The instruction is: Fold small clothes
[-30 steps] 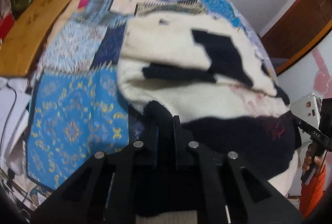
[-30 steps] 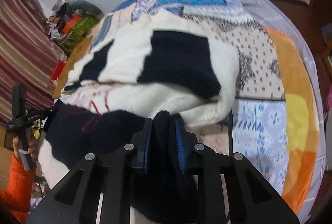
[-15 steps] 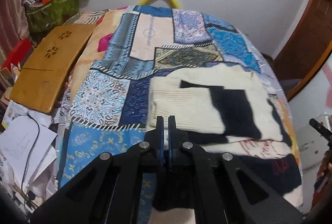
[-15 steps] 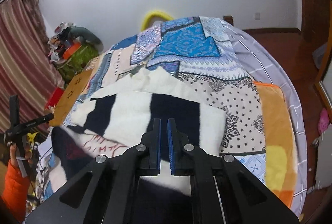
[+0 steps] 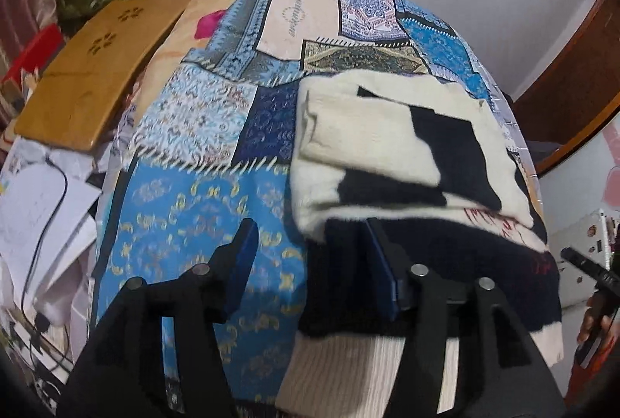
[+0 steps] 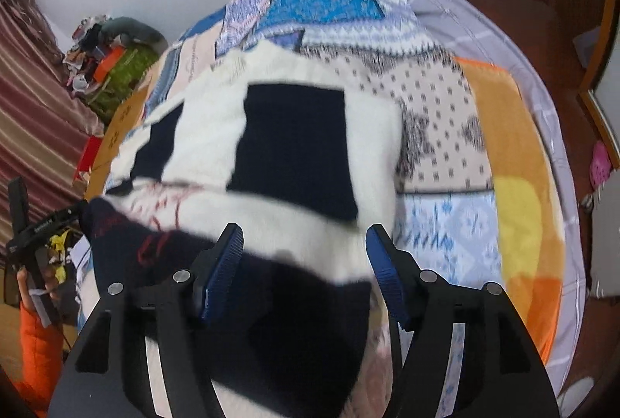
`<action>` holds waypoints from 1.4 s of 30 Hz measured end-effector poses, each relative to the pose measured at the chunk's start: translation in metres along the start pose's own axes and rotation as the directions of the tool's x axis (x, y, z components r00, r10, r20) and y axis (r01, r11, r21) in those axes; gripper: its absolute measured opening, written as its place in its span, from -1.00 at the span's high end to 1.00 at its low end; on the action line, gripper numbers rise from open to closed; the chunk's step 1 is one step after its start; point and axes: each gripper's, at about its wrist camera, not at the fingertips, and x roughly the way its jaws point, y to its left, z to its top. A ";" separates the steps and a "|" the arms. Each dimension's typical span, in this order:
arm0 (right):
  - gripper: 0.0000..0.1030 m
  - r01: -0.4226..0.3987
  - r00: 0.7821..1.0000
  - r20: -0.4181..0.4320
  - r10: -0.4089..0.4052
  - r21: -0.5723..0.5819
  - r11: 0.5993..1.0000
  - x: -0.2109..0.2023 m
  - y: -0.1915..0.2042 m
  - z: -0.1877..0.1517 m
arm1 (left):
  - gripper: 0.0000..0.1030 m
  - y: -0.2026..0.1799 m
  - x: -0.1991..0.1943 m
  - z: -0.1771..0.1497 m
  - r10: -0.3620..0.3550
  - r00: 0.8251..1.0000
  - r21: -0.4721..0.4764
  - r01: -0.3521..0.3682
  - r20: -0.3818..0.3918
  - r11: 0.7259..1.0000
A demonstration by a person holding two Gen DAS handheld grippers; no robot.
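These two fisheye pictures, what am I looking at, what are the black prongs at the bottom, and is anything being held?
Each picture comes from a camera mounted on a hand-held gripper, looking forward along its two fingers. A person holds one tool in each hand; there is no robot arm. The black prongs with blue pads are the left gripper and the right gripper. Both are open and hold nothing. In front of them a cream and black sweater lies partly folded on a bed covered by a patchwork quilt. At the left view's edge lies a wooden board.

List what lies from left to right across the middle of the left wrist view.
White papers → wooden board → patchwork bedspread → cream and black sweater → brown wooden door frame.
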 end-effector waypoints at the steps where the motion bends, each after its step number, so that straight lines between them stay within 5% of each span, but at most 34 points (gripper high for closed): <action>1: -0.21 0.000 1.000 -0.011 0.000 0.002 1.000 0.000 -0.001 -0.005 | -0.14 0.002 -0.002 -0.003 -0.007 1.000 -0.011 0.007 0.000 1.000; 9: -0.21 0.009 0.995 -0.099 -0.007 0.018 1.000 0.013 -0.007 -0.039 | -0.20 0.006 -0.017 -0.021 0.002 1.000 -0.010 -0.002 -0.001 1.000; 14: -0.25 -0.054 0.994 -0.095 0.061 0.072 0.996 0.023 -0.011 -0.046 | -0.26 -0.003 -0.003 -0.032 -0.009 0.998 0.029 0.011 -0.055 1.000; 19: 0.09 -0.096 0.992 -0.078 0.099 0.047 0.994 0.025 -0.006 -0.048 | -0.26 -0.001 0.030 -0.040 -0.046 0.988 -0.011 0.045 -0.148 0.999; 20: 0.34 -0.107 0.991 -0.073 0.110 0.040 0.993 0.023 -0.005 -0.047 | -0.26 -0.001 0.034 -0.041 -0.055 0.986 -0.019 0.053 -0.157 0.998; 24: 0.64 -0.125 0.991 -0.041 0.126 0.012 0.992 0.020 0.005 -0.042 | -0.25 -0.004 0.037 -0.043 -0.070 0.988 -0.008 0.070 -0.137 0.998; 32: 0.68 -0.118 0.988 0.084 0.128 -0.109 0.987 0.010 0.035 -0.013 | 0.74 -0.018 0.033 -0.040 -0.094 0.989 0.055 0.100 -0.115 0.993; 42: 0.69 -0.083 0.972 0.206 0.116 -0.159 0.984 0.003 0.040 0.041 | 0.81 -0.028 0.002 -0.002 -0.060 0.996 0.084 0.054 0.064 0.995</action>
